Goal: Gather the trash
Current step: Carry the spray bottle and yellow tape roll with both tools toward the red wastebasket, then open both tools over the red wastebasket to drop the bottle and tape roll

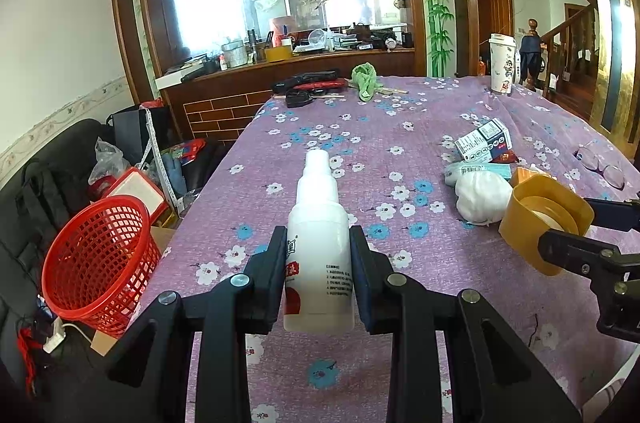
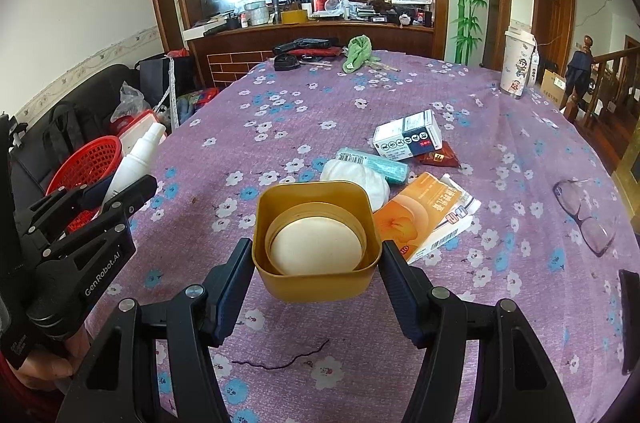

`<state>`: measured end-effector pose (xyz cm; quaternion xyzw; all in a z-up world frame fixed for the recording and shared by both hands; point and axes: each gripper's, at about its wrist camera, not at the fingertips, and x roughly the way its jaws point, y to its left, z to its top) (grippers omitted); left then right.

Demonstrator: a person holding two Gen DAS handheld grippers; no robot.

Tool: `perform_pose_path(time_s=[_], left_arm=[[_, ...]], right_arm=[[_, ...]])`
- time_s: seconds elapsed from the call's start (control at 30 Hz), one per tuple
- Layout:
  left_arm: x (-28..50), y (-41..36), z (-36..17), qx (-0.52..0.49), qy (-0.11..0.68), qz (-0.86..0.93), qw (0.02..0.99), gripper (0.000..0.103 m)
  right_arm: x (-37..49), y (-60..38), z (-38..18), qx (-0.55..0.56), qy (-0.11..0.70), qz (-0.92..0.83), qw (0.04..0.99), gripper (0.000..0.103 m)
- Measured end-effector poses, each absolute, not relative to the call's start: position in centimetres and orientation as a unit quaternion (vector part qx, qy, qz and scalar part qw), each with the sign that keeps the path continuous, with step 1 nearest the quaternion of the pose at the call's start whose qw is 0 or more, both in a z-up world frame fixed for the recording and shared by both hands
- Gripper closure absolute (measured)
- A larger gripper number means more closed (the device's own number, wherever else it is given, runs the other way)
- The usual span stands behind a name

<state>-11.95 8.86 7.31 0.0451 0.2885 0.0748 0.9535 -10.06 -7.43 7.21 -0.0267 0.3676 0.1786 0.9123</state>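
My left gripper [image 1: 319, 259] is shut on a white spray bottle [image 1: 320, 235] and holds it above the purple flowered tablecloth [image 1: 360, 127]; it also shows in the right wrist view [image 2: 132, 159]. My right gripper [image 2: 316, 263] is shut on a gold square cap [image 2: 316, 239], seen from the left wrist view [image 1: 544, 219] too. A red mesh basket [image 1: 100, 255] stands on the floor left of the table. On the table lie a white wad [image 2: 360, 175], a teal packet [image 2: 376, 163], a white box [image 2: 408, 135], an orange box [image 2: 424, 215] and a red wrapper [image 2: 440, 157].
Glasses [image 2: 584, 211] lie at the table's right. A white cup [image 2: 518, 63], a green cloth [image 2: 356, 51] and dark items [image 2: 304, 45] sit at the far edge. A black sofa with bags [image 1: 48, 183] is left of the table.
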Motion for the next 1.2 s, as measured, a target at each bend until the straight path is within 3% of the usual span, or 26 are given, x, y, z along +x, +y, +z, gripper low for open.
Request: perform_pose_path(time_s=[0.73, 1.2], left_arm=[[-11.9, 10.3, 7.2, 0.033, 0.288, 0.086, 0.953, 0.074], [-13.4, 20.0, 10.1, -0.024, 0.26, 0.172, 0.95, 0.074]], right_arm=[[-9.7, -5.5, 7.2, -0.039, 0.374, 0.189, 0.907, 0.035], [-7.2, 3.4, 9.0, -0.059, 0.386, 0.281, 0.877, 0.035]])
